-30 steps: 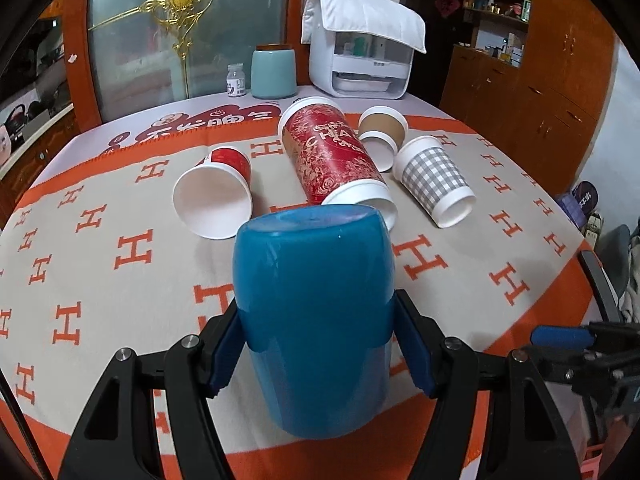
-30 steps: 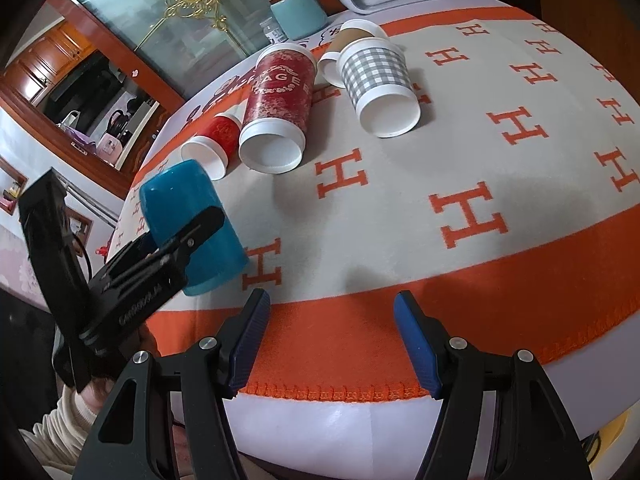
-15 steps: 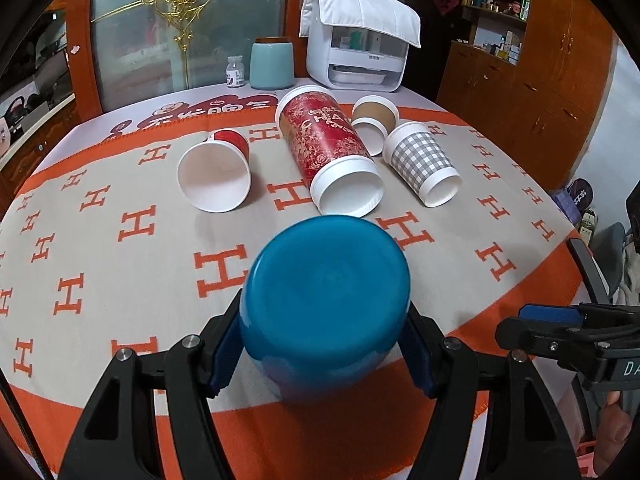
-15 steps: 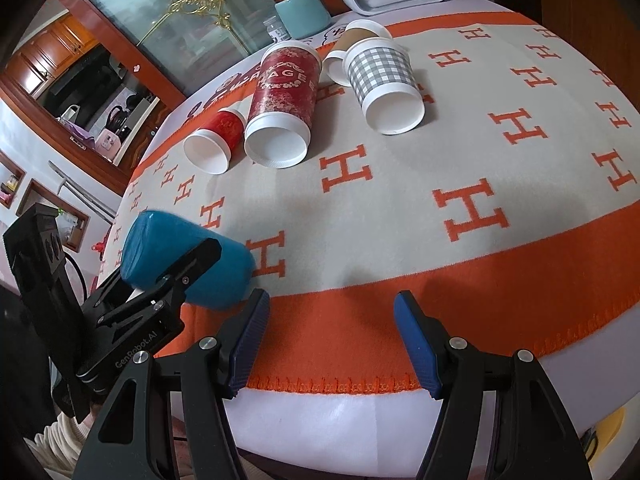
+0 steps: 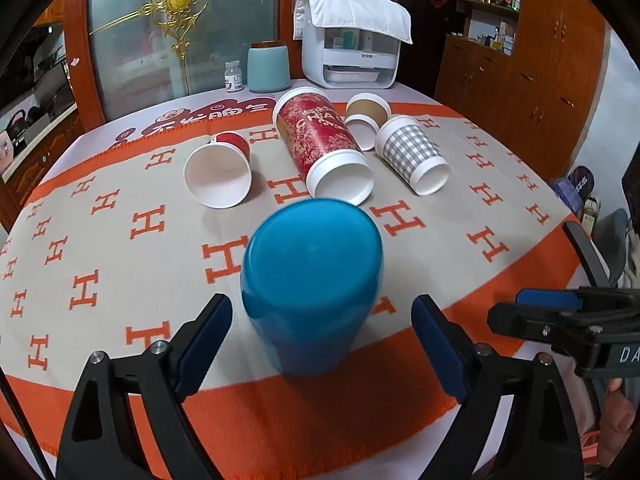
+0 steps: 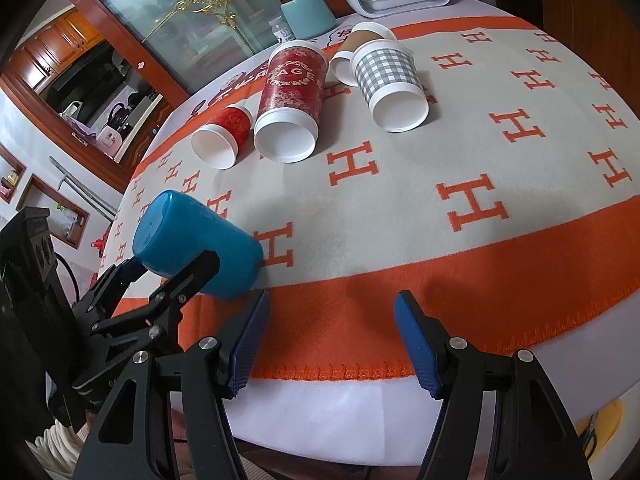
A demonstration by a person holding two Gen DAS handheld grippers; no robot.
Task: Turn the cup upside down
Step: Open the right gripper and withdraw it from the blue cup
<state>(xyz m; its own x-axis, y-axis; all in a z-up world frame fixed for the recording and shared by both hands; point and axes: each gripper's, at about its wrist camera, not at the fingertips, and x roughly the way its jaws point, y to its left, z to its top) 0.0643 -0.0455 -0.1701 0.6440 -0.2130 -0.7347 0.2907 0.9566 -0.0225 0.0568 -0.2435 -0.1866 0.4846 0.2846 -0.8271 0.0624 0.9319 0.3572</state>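
A blue cup (image 5: pixel 311 288) stands upside down on the orange-and-beige H-pattern cloth (image 5: pixel 120 240), its closed base facing up. My left gripper (image 5: pixel 322 340) is open, its blue pads (image 5: pixel 204 336) apart from the cup on both sides. In the right wrist view the blue cup (image 6: pixel 196 244) sits at the left with the left gripper's fingers (image 6: pixel 188 276) beside it. My right gripper (image 6: pixel 331 340) is open and empty over the cloth's front edge, right of the cup.
Several paper cups lie on their sides further back: a small red one (image 5: pixel 220 174), a tall red one (image 5: pixel 324 148), a brown one (image 5: pixel 366 116), a grey checked one (image 5: pixel 414 156). A teal canister (image 5: pixel 268 64), small bottle (image 5: pixel 233 77) and white appliance (image 5: pixel 352 50) stand behind.
My left gripper has opened and let go of the blue cup, which now stands upside down on the cloth. The right gripper has stayed open and empty.
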